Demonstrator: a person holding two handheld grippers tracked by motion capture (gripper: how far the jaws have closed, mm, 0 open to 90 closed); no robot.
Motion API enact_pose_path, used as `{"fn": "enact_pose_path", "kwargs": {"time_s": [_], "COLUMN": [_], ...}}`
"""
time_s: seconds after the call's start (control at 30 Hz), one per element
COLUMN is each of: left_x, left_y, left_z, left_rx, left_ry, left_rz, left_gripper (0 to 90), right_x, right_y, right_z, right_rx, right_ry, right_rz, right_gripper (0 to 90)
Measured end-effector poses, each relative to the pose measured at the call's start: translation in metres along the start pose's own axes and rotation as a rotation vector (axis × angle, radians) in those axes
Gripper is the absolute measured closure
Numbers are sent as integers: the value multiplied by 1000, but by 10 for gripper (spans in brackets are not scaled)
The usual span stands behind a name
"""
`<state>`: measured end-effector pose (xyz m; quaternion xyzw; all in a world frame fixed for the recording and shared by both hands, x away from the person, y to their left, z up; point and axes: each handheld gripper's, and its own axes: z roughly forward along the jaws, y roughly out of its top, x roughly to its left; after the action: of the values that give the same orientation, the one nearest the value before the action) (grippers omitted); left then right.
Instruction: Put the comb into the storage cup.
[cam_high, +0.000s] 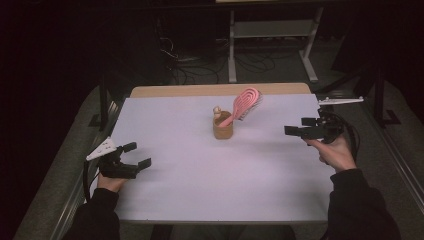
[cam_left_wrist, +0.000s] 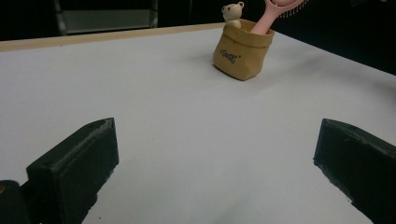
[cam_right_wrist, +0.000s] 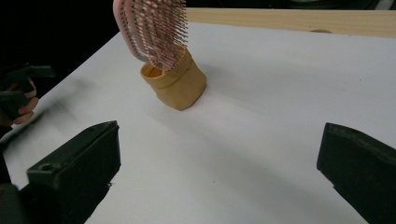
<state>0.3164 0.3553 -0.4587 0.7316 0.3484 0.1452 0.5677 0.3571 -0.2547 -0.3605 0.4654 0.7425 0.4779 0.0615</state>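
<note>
A small tan pouch-shaped holder (cam_high: 222, 130) (cam_left_wrist: 243, 55) (cam_right_wrist: 176, 85) stands upright near the middle of the white table (cam_high: 200, 175). A pink hairbrush (cam_high: 245, 104) (cam_right_wrist: 152, 30) stands handle-down in it and leans to the right. A little cream bear figure (cam_high: 217, 111) (cam_left_wrist: 232, 12) peeks out at the holder's left rim. My left gripper (cam_high: 136, 155) rests at the table's left edge, open and empty. My right gripper (cam_high: 299, 126) hovers at the right edge, open and empty, its jaws pointing toward the holder.
A bare wooden strip (cam_high: 220, 90) runs along the table's far edge. Behind it stand a metal frame (cam_high: 272, 45) and loose cables (cam_high: 195, 70) on the dark floor. In the right gripper view the left hand and its gripper (cam_right_wrist: 18, 91) show at far left.
</note>
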Motion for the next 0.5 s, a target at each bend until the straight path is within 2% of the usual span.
{"fn": "enact_pose_path", "kwargs": {"time_s": [0.5], "left_x": [0], "left_y": [-2], "left_z": [-2], "left_rx": [-3], "left_ry": [0], "left_rz": [-11], "left_gripper": [0], "right_x": [0], "right_y": [-26], "right_z": [-5], "right_rx": [-28], "right_ry": [-1], "right_rz": [-30], "right_gripper": [0]}}
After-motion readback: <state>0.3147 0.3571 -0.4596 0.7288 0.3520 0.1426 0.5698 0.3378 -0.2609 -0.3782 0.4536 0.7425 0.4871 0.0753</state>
